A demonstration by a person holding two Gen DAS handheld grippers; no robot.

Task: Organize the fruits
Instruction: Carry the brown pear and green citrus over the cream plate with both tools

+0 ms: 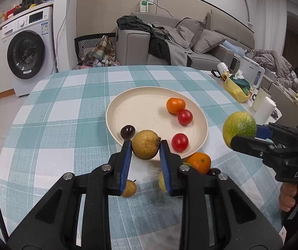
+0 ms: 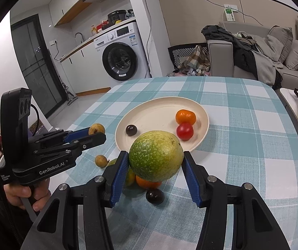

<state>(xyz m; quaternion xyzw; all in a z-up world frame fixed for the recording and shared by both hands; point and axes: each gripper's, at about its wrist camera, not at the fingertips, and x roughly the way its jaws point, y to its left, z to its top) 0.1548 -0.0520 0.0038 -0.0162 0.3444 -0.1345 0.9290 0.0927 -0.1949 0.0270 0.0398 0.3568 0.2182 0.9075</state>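
Blue-padded left tool (image 1: 145, 145) clamps a tan longan (image 1: 145, 144); right tool (image 2: 155, 162) clamps a speckled green fruit (image 2: 156, 158) near the plate (image 2: 149, 108).

Brightness: both views evenly lit, indoor, colours neutral.
Light source: seemingly overhead and diffuse; no lamp in frame.
Shadows: soft, short; a faint one under the speckled green-yellow round fruit (image 2: 156, 156) and beside the small dark glossy cherry (image 1: 127, 131).
Glare: small highlights on the red cherry tomatoes (image 1: 184, 117); the cream round plate (image 1: 128, 112) reads matte.
Distortion: strong fisheye; the teal-and-white checked tablecloth (image 1: 65, 125) bows, black vignette at corners.
Focus: centre sharp; the near black gripper frames look slightly soft.
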